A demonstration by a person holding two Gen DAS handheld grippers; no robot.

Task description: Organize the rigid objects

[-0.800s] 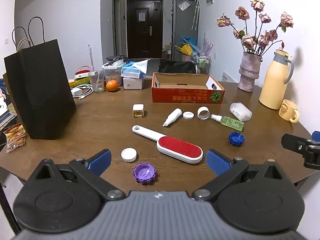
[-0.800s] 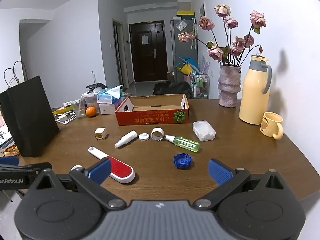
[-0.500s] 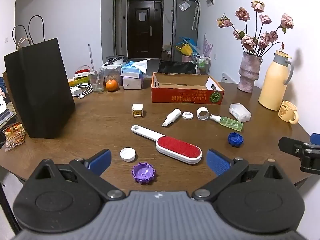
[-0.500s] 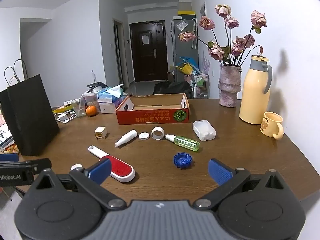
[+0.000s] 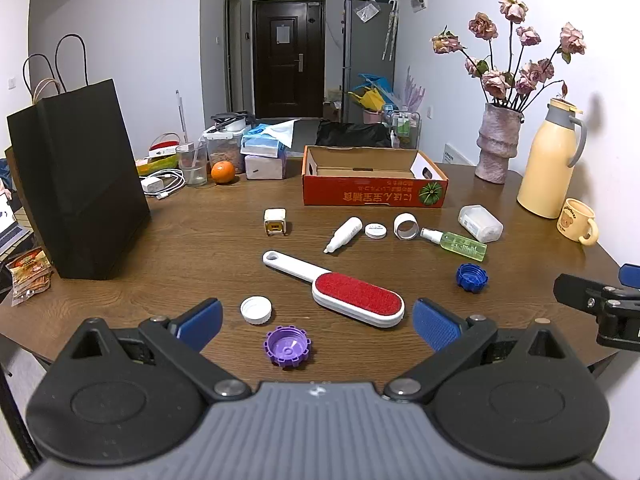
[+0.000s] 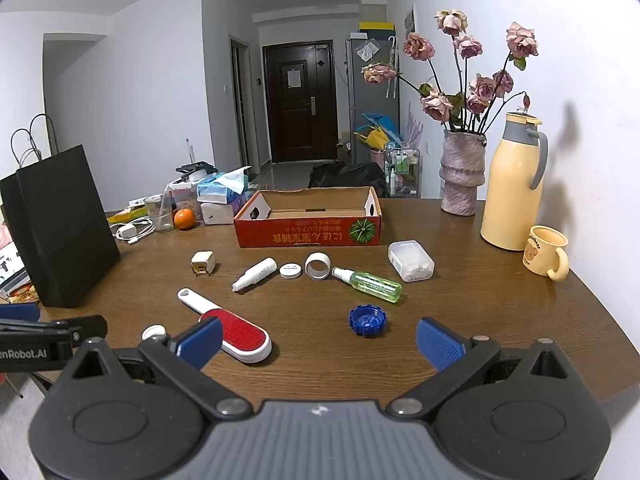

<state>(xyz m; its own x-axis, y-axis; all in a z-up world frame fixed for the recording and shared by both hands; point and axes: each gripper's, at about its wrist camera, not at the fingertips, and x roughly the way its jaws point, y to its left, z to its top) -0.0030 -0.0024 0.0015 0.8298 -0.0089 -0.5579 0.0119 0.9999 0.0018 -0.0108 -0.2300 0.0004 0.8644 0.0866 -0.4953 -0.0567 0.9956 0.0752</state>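
Loose items lie on the brown table (image 5: 208, 248): a red-and-white lint brush (image 5: 340, 290) (image 6: 230, 326), a purple cap (image 5: 287, 347), a white cap (image 5: 256, 309), a blue cap (image 5: 472, 277) (image 6: 367, 319), a green spray bottle (image 5: 458, 241) (image 6: 370, 283), a white tube (image 5: 344, 233), a small white lid (image 5: 376, 231), a white ring (image 5: 406, 226), a clear box (image 5: 480, 223) and a charger plug (image 5: 275, 222). An empty red cardboard box (image 5: 374, 196) (image 6: 308, 234) stands behind them. My left gripper (image 5: 316, 322) is open above the purple cap. My right gripper (image 6: 320, 340) is open near the blue cap.
A tall black paper bag (image 5: 76, 188) stands at the left. At the right are a vase of dried roses (image 5: 498, 148), a yellow thermos (image 5: 550, 164) and a yellow mug (image 5: 578, 220). Cables, an orange (image 5: 223, 172), tissue packs and containers crowd the far left.
Both views have shifted only slightly; the objects on the table lie where they were and both grippers stay wide open.
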